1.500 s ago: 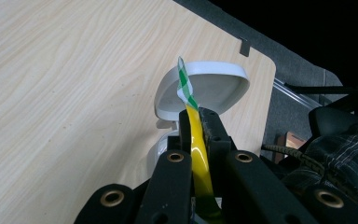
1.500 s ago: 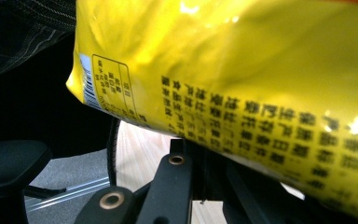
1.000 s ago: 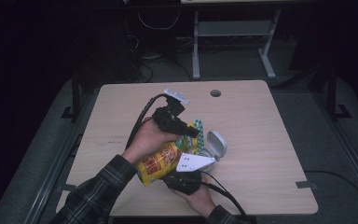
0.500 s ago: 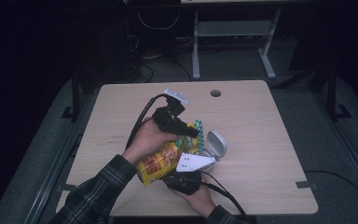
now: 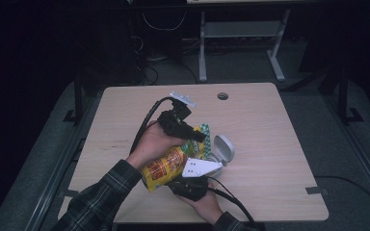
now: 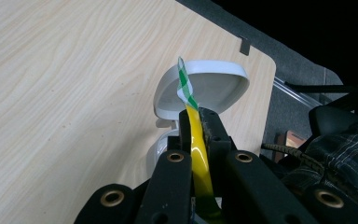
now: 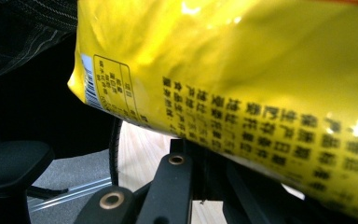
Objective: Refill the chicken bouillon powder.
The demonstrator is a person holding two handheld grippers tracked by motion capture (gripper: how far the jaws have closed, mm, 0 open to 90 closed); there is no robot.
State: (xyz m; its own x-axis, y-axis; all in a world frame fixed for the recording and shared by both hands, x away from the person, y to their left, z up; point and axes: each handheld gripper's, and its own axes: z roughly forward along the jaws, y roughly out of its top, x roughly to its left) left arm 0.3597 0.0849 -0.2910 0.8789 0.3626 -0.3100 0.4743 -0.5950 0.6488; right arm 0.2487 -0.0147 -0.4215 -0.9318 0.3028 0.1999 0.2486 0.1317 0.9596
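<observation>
Snack bag (image 5: 166, 166) (yellow), left gripper (image 6: 196, 135) clamped on it, right gripper (image 7: 200, 154) seemingly too.

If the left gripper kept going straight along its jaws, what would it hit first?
Most likely the open white case, lid raised, right ahead of the left gripper, which is clamped on the yellow snack bag. Depth is uncertain.

White case (image 5: 224, 149) just beyond bag (image 5: 166, 166)

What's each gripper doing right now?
Left gripper: shut on the bag's edge.
Right gripper: shut on the bag too.
</observation>
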